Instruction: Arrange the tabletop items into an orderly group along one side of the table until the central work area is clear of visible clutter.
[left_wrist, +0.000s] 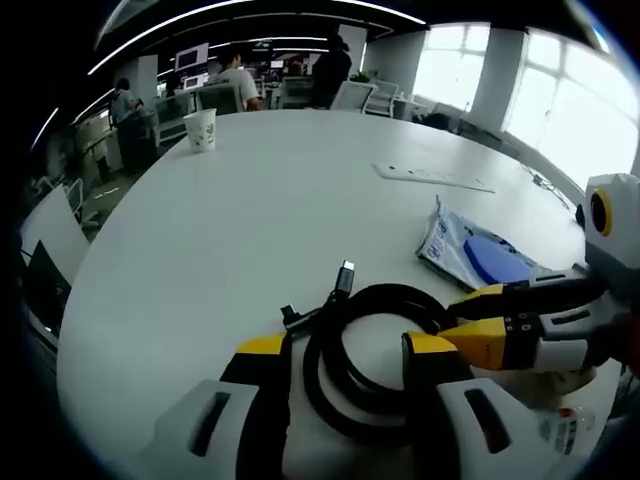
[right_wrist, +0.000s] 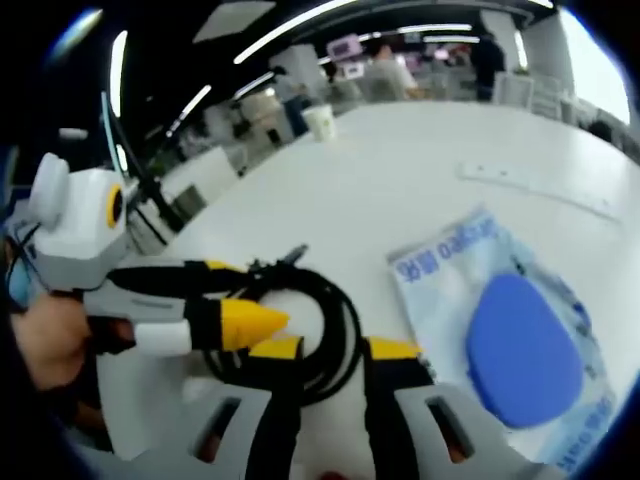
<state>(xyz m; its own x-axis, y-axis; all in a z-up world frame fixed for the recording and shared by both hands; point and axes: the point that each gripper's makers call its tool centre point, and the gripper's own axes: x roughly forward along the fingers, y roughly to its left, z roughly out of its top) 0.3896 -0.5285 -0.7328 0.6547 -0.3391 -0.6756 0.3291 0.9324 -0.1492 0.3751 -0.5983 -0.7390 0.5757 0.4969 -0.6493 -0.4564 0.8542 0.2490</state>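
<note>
A coiled black cable (left_wrist: 345, 375) with a plug end (left_wrist: 345, 272) lies on the white table (left_wrist: 250, 200). My left gripper (left_wrist: 347, 345) is open, its yellow-tipped jaws standing either side of the coil. My right gripper (left_wrist: 455, 322) comes in from the right with its jaws closed on the coil's right side. In the right gripper view the cable (right_wrist: 335, 320) runs between that gripper's (right_wrist: 337, 348) own jaws. There the left gripper (right_wrist: 250, 297) reaches in from the left, held by a hand. A clear packet holding a blue pad (right_wrist: 520, 345) lies right of the cable.
The blue packet (left_wrist: 478, 252) sits close behind my right gripper. A white paper cup (left_wrist: 200, 130) stands near the far table edge, and a flat white strip (left_wrist: 435, 177) lies far right. Chairs and people are beyond the table. The round edge drops off at the left.
</note>
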